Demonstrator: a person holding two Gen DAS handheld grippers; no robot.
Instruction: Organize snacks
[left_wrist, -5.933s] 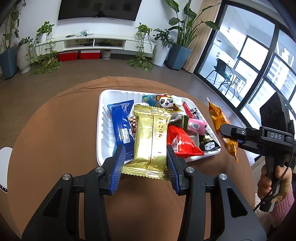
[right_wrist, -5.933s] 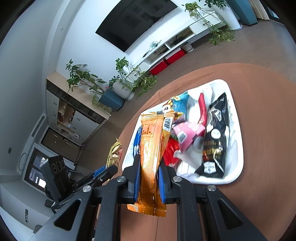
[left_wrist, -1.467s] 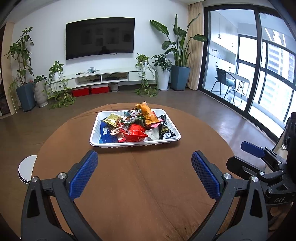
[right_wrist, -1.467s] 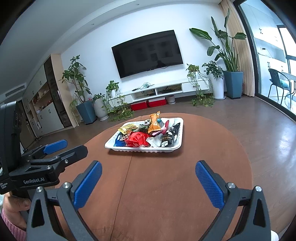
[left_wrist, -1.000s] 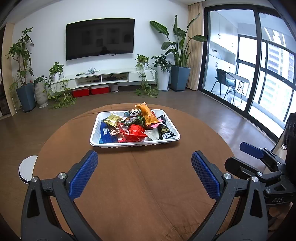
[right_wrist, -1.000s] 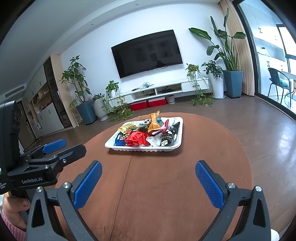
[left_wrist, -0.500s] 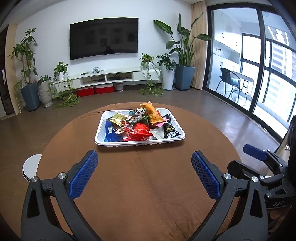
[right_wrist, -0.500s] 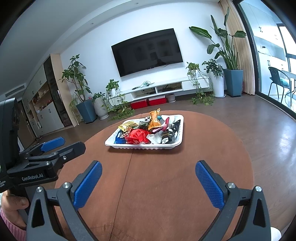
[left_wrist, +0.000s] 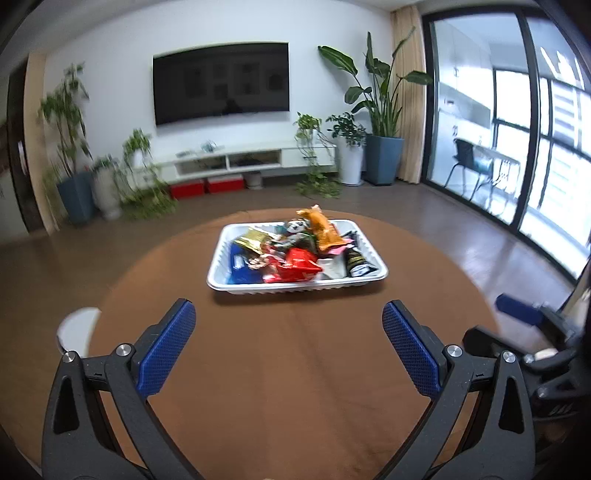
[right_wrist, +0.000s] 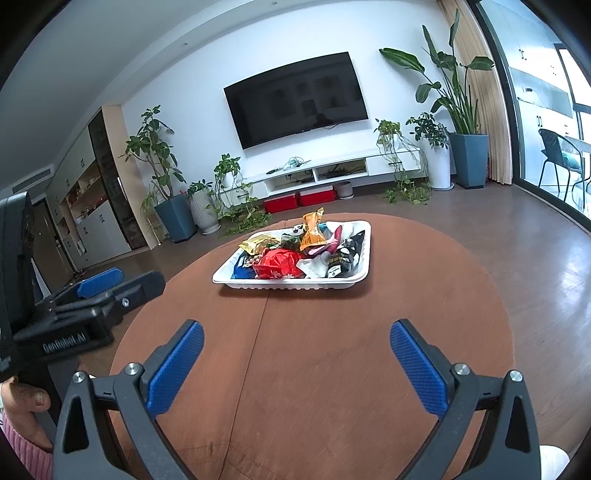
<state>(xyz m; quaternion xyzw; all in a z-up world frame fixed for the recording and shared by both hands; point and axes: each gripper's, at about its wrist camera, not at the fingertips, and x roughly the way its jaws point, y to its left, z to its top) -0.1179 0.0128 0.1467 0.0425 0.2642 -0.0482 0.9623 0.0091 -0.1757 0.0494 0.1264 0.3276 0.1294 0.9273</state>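
Both the left gripper (left_wrist: 289, 350) and right gripper (right_wrist: 296, 365) gape wide, empty, well back from the white tray (right_wrist: 295, 283) of snacks (right_wrist: 295, 251) (labels probably too blurred to read)

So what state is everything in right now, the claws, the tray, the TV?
Left claw: open, holding nothing.
Right claw: open, holding nothing.
White plastic tray: heaped with snack packets, flat on the round brown table.
Orange snack packet: propped up on the pile.
Wall-mounted TV: off, screen dark.
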